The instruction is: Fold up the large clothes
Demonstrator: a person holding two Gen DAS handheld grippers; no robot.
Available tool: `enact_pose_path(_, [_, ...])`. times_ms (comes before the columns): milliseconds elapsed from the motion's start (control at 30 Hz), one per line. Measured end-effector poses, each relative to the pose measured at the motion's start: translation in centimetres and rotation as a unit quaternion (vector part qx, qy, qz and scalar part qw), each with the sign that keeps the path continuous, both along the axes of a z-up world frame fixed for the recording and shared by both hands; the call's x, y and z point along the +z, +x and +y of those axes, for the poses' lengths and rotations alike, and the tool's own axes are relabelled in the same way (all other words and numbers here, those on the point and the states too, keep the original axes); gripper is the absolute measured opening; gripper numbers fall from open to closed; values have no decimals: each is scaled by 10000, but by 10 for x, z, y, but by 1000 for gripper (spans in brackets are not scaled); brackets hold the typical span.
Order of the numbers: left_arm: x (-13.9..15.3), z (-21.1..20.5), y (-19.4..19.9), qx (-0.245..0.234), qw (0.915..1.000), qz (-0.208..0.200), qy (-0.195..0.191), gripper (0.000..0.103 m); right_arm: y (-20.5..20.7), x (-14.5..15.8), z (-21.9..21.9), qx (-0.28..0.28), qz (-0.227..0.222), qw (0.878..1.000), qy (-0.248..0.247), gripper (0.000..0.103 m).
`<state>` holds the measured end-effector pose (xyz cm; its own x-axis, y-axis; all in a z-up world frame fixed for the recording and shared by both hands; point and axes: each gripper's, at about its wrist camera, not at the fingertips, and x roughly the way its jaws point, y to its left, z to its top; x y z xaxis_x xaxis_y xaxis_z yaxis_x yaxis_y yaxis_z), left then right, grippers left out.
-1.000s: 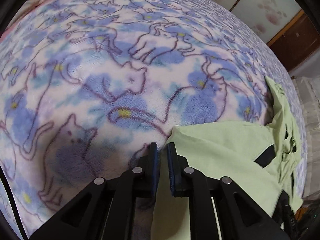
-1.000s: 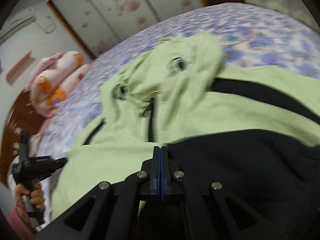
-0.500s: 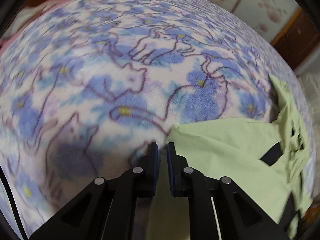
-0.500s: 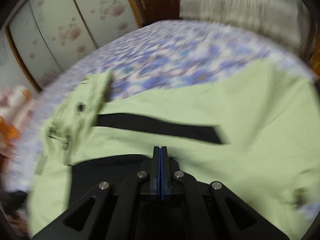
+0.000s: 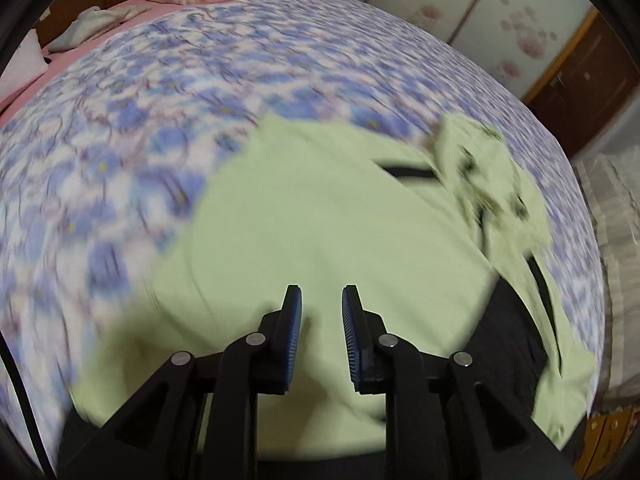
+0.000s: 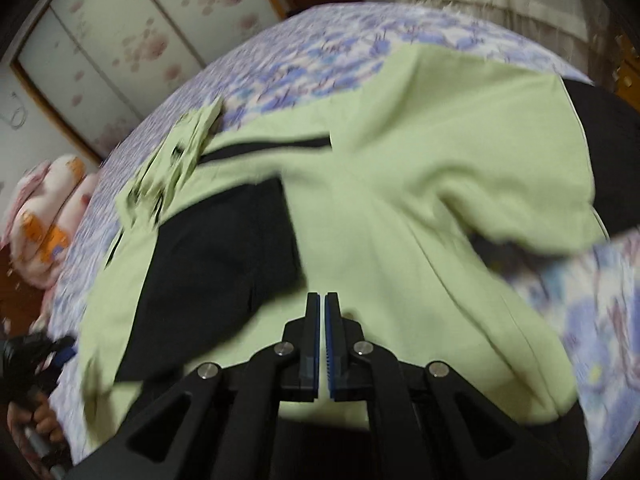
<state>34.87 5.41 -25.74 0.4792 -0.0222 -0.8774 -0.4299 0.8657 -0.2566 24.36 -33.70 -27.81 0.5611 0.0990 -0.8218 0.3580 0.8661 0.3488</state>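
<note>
Hand-held gripper (image 5: 320, 300) agape above jacket (image 5: 320, 220)

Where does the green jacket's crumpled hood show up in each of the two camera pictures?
Left wrist view: the hood lies upper right, blurred, at the jacket's far end.
Right wrist view: the hood lies left of centre, on the bedspread.
Shared landmark: the black stripe beside the hood.

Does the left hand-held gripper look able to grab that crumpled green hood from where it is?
Probably yes. The left hand-held gripper is open above the green jacket, and the hood lies ahead to its right on the bed with nothing between them.
</note>
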Motion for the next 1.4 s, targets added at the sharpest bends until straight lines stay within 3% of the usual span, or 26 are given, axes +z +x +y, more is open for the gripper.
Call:
enact_pose_path(267, [27, -144, -67, -842, 9953, 336, 351, 30, -75, 24, -36, 421, 251, 9971, 574, 2])
enact_pose_path(400, [36, -209, -94, -1426, 9881, 509, 262, 51, -100, 38, -76, 572, 252, 9941, 889, 3])
enact_pose_path(567, [45, -274, -116, -1938, 9776, 670, 480, 53, -122, 46, -135, 383, 186, 9953, 873, 35])
enact_pose_path(700, [44, -306, -125, -2081, 9725, 878, 560, 67, -136, 43, -190, 21, 180, 9954, 944, 38])
enact_pose_path(833, [37, -341, -130, -2347, 9632, 1132, 662, 67, -146, 33, -250, -619, 167, 9924, 1047, 45])
enact_pose_path(967, [28, -371, -134, -2680, 9488, 1455, 822, 68, -154, 16, -305, -1417, 95, 9780, 1529, 46])
enact_pose_path(1133, [30, -399, -136, -3027, 9351, 1560, 981, 72, -155, -15, -355, -2260, -27, 9436, 2418, 46])
enact_pose_path(1400, [32, -428, -124, -3157, 9316, 1423, 1109, 74, -139, -40, -401, -2750, -393, 9212, 2725, 46])
